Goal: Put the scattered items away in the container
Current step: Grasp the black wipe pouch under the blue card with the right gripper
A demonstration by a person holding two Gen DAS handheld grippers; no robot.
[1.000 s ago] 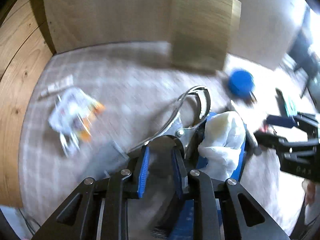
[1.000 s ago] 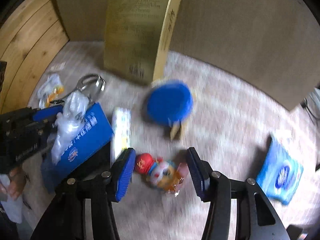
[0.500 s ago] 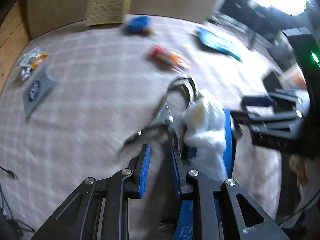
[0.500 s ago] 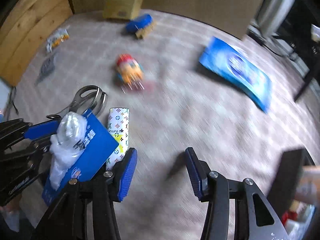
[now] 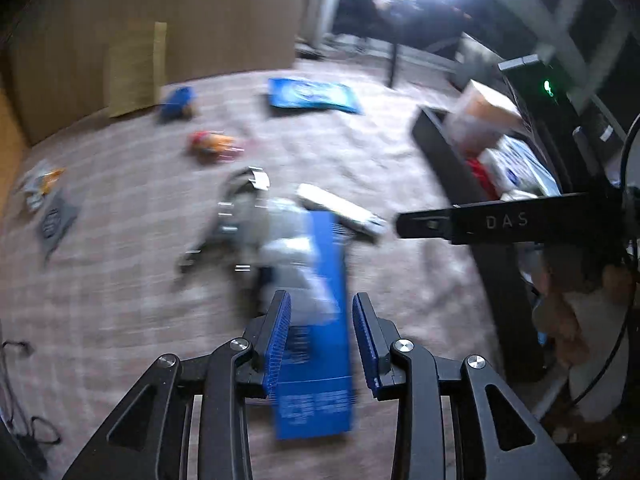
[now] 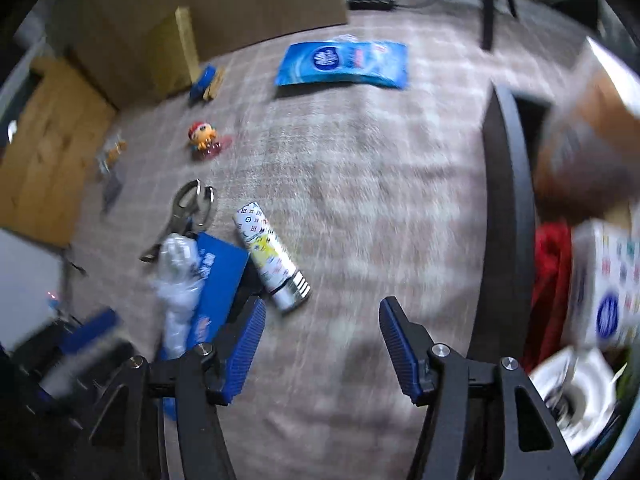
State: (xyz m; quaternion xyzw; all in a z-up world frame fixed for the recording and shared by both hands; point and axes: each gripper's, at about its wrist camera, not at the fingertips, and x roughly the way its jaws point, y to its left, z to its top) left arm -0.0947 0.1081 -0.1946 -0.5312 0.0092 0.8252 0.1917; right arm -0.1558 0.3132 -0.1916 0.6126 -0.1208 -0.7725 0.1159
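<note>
My left gripper has its jaws opening; a blue box stands between the pads with a gap on the right side. A white plastic bag and metal pliers lie against the box on the carpet, and a patterned white cylinder lies beside them. My right gripper is over bare carpet, jaws opening with nothing between them. The black container stands at the right and holds an orange-brown box, something red and a white pack.
Farther back on the carpet are a blue wipes pack, a small toy figure, a blue brush, a snack wrapper and a grey pouch. A yellow box leans on the cardboard wall. Dark furniture legs stand behind.
Both views have swung right, bringing the black container into sight. The left jaws have widened around the blue box, and the right jaws stand wider too.
</note>
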